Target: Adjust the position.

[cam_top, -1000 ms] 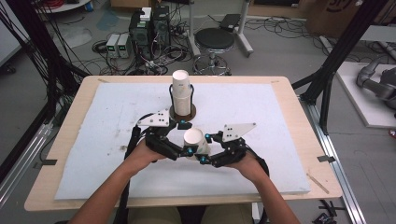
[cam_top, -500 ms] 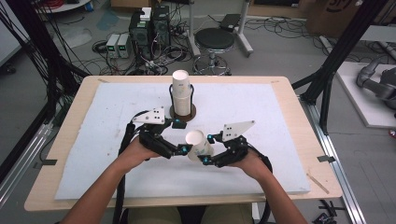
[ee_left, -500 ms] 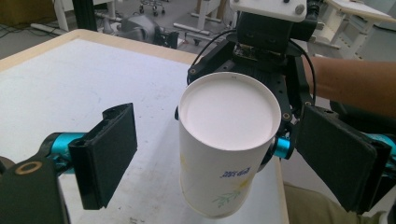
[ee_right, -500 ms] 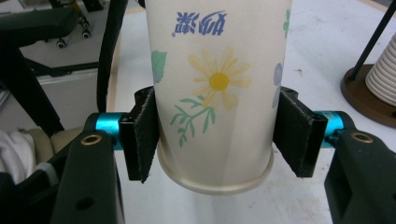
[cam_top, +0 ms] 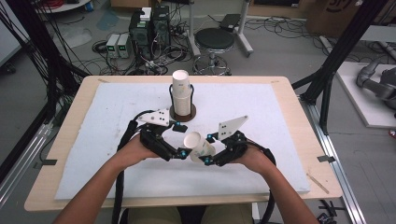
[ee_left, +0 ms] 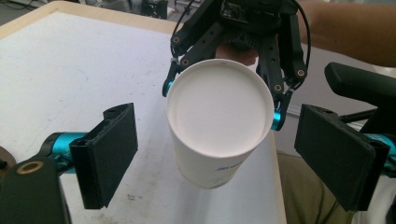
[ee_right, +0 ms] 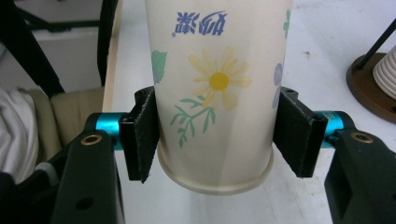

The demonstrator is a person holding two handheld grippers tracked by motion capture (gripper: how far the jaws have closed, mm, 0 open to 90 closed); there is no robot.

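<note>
A flower-printed white paper cup (cam_top: 197,144) hangs tilted above the white mat, with my right gripper (cam_top: 205,157) shut on it. In the right gripper view both black pads press the cup (ee_right: 217,84) near its narrow end, so the right gripper (ee_right: 217,135) is shut on its sides. Its wide round end points at my left gripper (cam_top: 181,152). The left gripper (ee_left: 224,156) is open, its pads (ee_left: 109,151) standing apart on either side of the cup (ee_left: 219,116) without touching it.
A stack of white cups (cam_top: 181,91) stands in a wire holder on a round brown base (cam_top: 182,113), just behind the grippers. The white mat (cam_top: 280,121) covers most of the wooden table (cam_top: 70,121). Stool, cables and electronics lie on the floor beyond.
The cup has tipped over a little more toward the left gripper. Both hands have stayed almost where they were.
</note>
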